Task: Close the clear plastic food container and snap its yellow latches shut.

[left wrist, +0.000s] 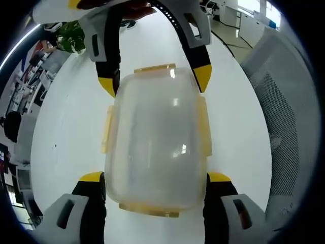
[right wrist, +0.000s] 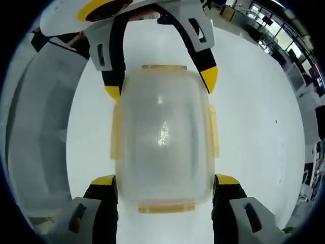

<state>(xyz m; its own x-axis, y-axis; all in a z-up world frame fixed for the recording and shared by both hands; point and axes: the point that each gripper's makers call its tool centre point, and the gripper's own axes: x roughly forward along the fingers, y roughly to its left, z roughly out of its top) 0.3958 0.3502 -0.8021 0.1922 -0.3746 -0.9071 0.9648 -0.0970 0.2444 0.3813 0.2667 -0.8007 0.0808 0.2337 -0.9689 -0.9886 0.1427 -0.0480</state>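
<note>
container (left wrist: 157,145) sits on the white table (left wrist: 61,132), lid (right wrist: 162,137) already down on it, between the two grippers that face each other from its two short ends. left gripper (left wrist: 155,188) in the left gripper view: jaws spread wide, one yellow tip on each side of the near end, at or just beside the corners, can't tell if they press. right gripper (right wrist: 165,190) in the right gripper view: same thing, jaws wide, straddling its own near end, contact unclear. each gripper shows at the top of the other's view, tips flanking the far end.

key relation: the container's long axis runs straight ahead along each gripper's jaws, so each end latch lies dead centre between a pair of tips, near latch (left wrist: 150,208) for the left, near latch (right wrist: 166,207) for the right. the side latches (left wrist: 107,129) run along the long edges, well off the tips, both grippers about equally near.

judgement: lid looks seated, whether any latch is snapped can't be told; side latches seem to flare out a bit, so likely still to do

next move probably needs a tip pushed onto a latch, not a squeeze

chair mesh (left wrist: 277,122) beside the table
</note>
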